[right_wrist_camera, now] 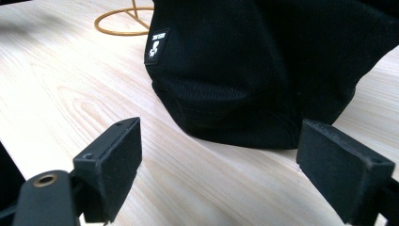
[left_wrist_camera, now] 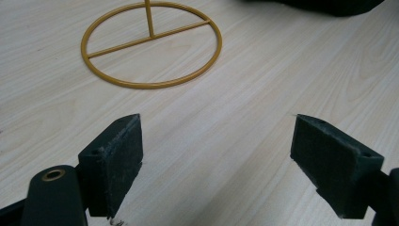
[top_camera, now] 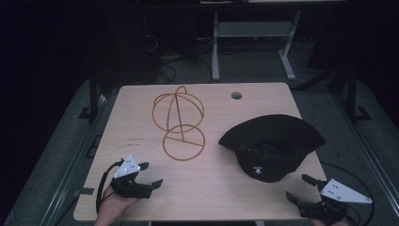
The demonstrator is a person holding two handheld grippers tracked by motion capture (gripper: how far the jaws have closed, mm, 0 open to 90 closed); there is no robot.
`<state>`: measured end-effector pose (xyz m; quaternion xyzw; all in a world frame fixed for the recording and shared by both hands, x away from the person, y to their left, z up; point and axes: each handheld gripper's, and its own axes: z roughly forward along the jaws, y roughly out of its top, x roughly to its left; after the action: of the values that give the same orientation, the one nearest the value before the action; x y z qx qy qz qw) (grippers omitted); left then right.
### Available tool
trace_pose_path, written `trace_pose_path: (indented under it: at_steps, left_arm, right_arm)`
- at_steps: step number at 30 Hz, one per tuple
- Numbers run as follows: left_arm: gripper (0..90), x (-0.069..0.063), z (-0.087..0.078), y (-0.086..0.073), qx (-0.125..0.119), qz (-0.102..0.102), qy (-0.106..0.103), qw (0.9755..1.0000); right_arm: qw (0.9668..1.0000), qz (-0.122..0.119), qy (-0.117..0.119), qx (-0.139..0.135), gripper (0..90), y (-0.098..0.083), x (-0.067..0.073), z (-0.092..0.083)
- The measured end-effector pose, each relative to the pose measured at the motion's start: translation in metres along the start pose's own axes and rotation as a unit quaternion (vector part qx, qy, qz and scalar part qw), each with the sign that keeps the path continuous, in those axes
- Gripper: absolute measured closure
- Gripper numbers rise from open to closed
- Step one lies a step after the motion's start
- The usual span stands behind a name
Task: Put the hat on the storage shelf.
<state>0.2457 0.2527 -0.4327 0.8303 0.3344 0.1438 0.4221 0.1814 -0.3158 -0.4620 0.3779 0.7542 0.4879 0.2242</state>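
While both grippers' jaws stood apart and empty, the right gripper, near the black bucket hat, risked pinching only limp brim, letting it sag.

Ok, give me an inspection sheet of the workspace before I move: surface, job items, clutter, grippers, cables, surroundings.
Surface: light wooden table, round hole near the far edge.
Job's things: black hat right of centre; gold wire hat stand upright, apart from it.
Clutter: nothing seen.
Grippers: left gripper open, empty, near edge; right gripper open, empty, close to the hat.
Cables: black cable loops from the left gripper.
Surroundings: dark room, table frame behind.
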Motion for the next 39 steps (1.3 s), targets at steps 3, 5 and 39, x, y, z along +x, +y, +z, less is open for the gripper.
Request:
trace_pose_path:
  at_steps: [3,5,39]
  left_arm:
    - [16.9,0.0,0.0,0.0,0.0,0.0,-0.001,1.0]
    - [17.1,0.001,-0.001,0.0,-0.001,0.001,0.0,1.0]
    - [20.1,-0.056,0.043,0.049,-0.012,0.063,-0.107,0.9923]
  right_arm:
    - [1.0,0.004,0.005,0.001,14.1,0.0,-0.002,0.002]
    - [0.9999,0.006,0.008,0.003,14.1,0.0,-0.002,0.003]
    - [0.9999,0.013,-0.004,-0.002,13.9,-0.002,-0.004,-0.002]
